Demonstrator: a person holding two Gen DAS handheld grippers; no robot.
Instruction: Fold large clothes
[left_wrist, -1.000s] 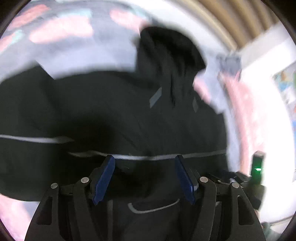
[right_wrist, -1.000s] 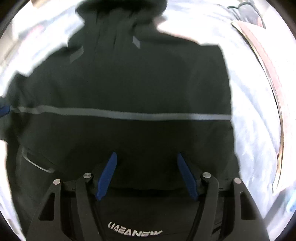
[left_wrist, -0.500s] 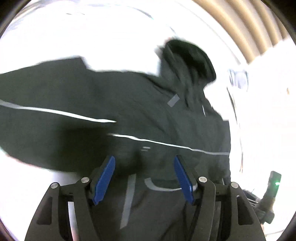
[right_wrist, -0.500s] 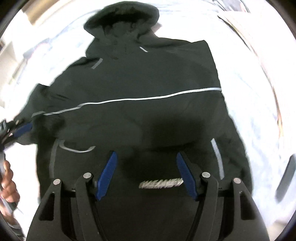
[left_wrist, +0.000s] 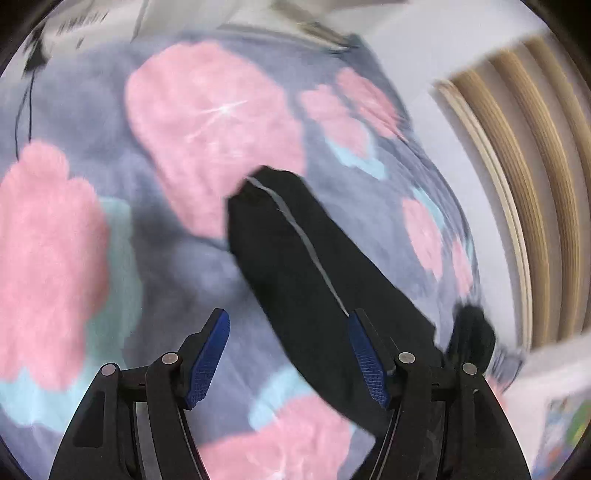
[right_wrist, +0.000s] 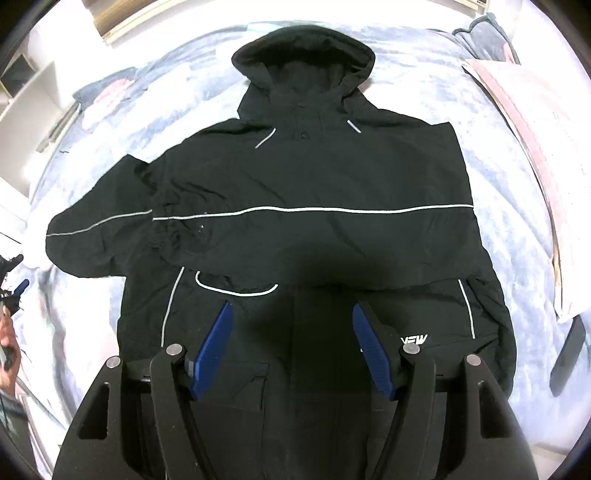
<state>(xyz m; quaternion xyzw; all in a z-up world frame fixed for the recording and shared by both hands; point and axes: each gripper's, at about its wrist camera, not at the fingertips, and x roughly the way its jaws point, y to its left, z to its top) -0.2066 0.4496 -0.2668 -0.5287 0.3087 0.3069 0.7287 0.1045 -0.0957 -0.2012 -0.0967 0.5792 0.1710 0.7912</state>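
A black hooded jacket (right_wrist: 314, 177) with thin white piping lies face up on a bed, hood toward the far side. One sleeve is folded across its chest. The other sleeve (right_wrist: 96, 236) stretches out to the left. My right gripper (right_wrist: 291, 347) hangs open above the jacket's lower front, nothing between its blue pads. In the left wrist view that outstretched sleeve (left_wrist: 314, 266) runs diagonally over the blanket, its cuff at the far end. My left gripper (left_wrist: 288, 350) is open above it, with the sleeve passing by its right finger. My left gripper's tip (right_wrist: 18, 290) and a hand show at the right view's left edge.
The bed is covered by a grey-blue blanket (left_wrist: 177, 122) with pink and teal flowers. A pink-edged pillow (right_wrist: 528, 155) and a dark flat object (right_wrist: 565, 354) lie right of the jacket. Wooden slats (left_wrist: 535, 184) and white shelves (right_wrist: 29, 96) border the bed.
The left gripper swung fast leftward off the jacket's body and rolled, now over the outstretched sleeve. The right gripper rose, so the whole jacket shows. Both stayed open.
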